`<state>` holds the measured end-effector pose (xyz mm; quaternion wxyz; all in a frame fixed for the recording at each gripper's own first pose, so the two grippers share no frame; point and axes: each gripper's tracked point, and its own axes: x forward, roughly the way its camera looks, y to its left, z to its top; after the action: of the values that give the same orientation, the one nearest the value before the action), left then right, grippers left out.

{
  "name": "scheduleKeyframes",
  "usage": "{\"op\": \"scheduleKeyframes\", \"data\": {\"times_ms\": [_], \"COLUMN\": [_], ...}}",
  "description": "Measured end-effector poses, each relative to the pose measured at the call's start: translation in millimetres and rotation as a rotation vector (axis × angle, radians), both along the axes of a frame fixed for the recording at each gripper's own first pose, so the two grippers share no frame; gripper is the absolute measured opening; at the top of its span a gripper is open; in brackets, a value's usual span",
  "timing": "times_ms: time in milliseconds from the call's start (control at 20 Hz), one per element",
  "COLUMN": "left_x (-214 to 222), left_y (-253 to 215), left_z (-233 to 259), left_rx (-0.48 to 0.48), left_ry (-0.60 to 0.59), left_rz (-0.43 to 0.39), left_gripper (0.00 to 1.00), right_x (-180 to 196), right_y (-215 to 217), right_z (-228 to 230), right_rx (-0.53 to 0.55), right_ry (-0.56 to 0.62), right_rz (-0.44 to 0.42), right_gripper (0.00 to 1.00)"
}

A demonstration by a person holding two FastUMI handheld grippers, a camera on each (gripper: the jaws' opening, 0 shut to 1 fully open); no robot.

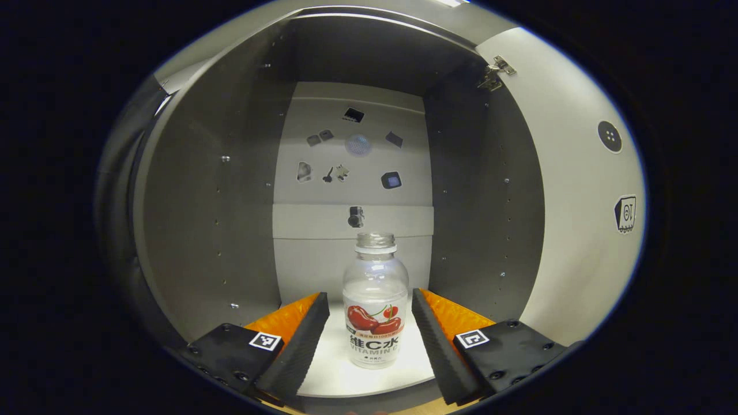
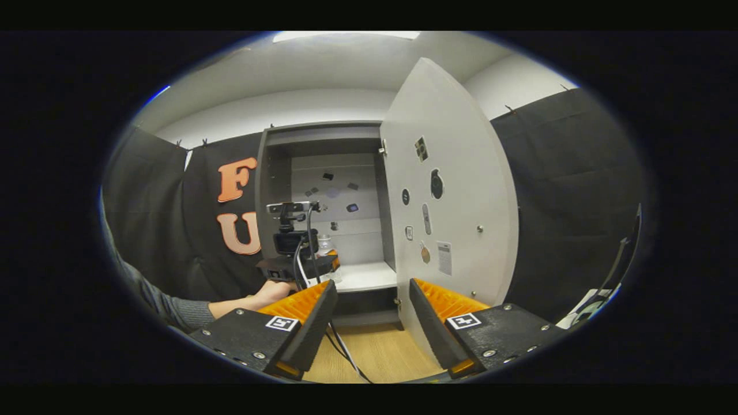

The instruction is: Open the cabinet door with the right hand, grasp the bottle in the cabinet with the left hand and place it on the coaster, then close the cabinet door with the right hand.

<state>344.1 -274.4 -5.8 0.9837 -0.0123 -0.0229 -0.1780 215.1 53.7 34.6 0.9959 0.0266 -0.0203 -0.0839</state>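
Bottle [image 1: 375,305], clear, uncapped, upright

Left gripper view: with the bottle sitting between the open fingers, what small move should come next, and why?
Probably close the left gripper on the bottle. It stands upright on the cabinet shelf between the spread fingers, not yet touched, and the cabinet door is already swung open.

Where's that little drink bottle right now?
In the left gripper view the bottle stands upright on the white shelf inside the open cabinet, between the open fingers of the left tool, with the door swung out to its right.
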Motion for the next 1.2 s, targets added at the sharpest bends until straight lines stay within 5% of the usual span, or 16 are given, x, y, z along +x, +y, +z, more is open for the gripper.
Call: {"op": "scheduleKeyframes", "data": {"times_ms": [500,600,1200], "left_x": [35.8,36.6,-17.2], "left_y": [-16.6,-20.2,-15.7], "left_z": [-14.5,-12.6,23.0], "left_rx": [0.055,0.064,0.071], "left_ry": [0.005,-0.003,-0.075], "left_rz": [0.012,0.012,0.012], "left_gripper": [0.95,0.86,0.83], "right_x": [6.9,1.6,-31.1], "right_y": [-6.7,-7.6,-35.6], "right_z": [-10.9,-12.8,-14.3], "right_rx": [0.01,0.013,0.05], "right_ry": [0.039,0.039,0.034], "right_rz": [-0.055,-0.061,-0.047], "right_gripper": [0.8,0.8,0.79]}}
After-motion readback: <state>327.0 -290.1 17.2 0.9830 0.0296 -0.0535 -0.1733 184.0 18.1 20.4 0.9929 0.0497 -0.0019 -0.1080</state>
